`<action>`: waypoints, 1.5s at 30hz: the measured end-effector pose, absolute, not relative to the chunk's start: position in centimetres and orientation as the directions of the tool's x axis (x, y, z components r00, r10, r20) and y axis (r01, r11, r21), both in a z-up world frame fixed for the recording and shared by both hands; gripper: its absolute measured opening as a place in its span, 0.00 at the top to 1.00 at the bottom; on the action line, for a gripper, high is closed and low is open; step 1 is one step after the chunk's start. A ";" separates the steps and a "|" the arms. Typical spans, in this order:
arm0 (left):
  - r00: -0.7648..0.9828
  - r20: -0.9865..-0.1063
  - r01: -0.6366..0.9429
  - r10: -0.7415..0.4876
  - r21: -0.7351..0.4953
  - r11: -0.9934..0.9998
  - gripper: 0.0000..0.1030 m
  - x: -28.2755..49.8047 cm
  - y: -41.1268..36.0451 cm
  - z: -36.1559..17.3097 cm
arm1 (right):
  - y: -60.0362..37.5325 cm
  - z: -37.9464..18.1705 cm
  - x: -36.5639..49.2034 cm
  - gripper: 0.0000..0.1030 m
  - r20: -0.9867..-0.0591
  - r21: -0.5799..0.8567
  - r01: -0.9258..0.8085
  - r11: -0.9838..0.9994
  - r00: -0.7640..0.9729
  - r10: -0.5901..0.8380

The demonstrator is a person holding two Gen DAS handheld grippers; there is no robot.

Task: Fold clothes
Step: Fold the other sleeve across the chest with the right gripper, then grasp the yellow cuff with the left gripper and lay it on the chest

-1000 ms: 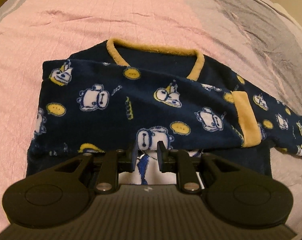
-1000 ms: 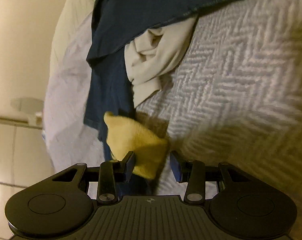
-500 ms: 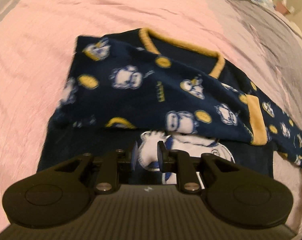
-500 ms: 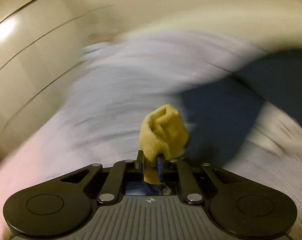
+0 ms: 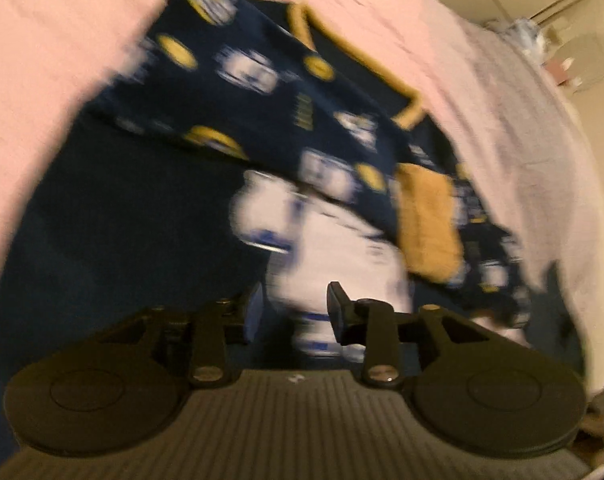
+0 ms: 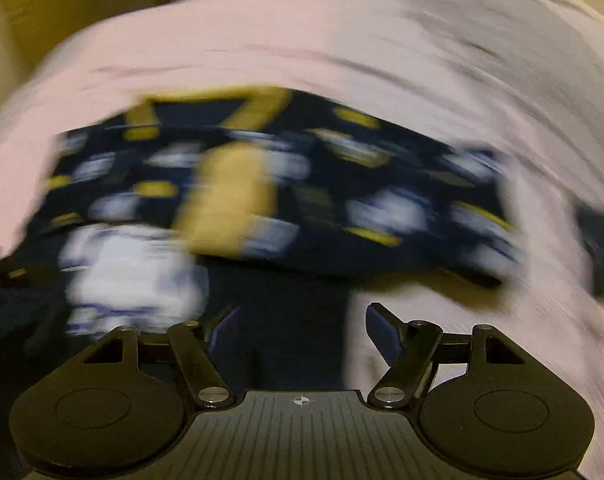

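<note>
Pink bedspread (image 5: 82, 40) fills both blurred views. Our top (image 5: 150, 208) lies mid-frame, sleeves crossed over. Left gripper (image 5: 294, 312) and right gripper (image 6: 300, 330) hover spread, empty; next we'd judge a hem fold.

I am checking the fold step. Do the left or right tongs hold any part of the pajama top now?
Nothing is held. The left tongs and the right tongs both stand open, above the navy pajama top, with nothing pinched between the fingers.
</note>
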State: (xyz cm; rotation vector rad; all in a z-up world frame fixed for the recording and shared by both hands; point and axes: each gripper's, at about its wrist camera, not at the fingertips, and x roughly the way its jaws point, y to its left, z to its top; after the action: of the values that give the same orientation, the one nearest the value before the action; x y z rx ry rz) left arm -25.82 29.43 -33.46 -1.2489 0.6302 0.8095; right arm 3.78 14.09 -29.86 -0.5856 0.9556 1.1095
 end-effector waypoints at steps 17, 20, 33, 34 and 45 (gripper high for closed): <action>0.765 -0.631 -0.632 0.132 -0.774 -0.034 0.76 -15.3 32.1 -38.6 | 8.0 -30.4 17.7 0.30 -0.872 0.215 -0.570 0.793 0.253 0.419; 0.785 -0.604 -0.616 0.141 -0.785 0.065 0.94 -14.2 32.2 -37.2 | 8.3 -30.8 17.7 0.30 -0.869 0.218 -0.578 0.787 0.252 0.426; 0.566 -0.640 -0.822 0.519 -0.390 0.416 0.94 -26.5 37.2 -27.0 | 15.1 -30.2 9.8 0.30 -0.817 0.164 -0.900 0.403 0.106 0.567; 0.533 -0.649 -0.843 0.542 -0.352 0.407 0.94 -27.8 37.8 -26.8 | 15.5 -30.7 8.7 0.30 -0.817 0.154 -0.914 0.374 0.096 0.569; 0.555 -0.598 -0.832 0.578 -0.414 0.371 0.94 -31.1 37.3 -28.6 | 20.4 -32.7 4.9 0.78 -0.759 -0.079 -0.975 0.208 0.195 0.621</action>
State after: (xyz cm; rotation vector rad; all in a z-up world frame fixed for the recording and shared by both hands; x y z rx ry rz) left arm -31.10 37.29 -28.65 -0.7548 0.3843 0.9326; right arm 4.90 20.45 -32.73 -0.6456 0.6713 1.2342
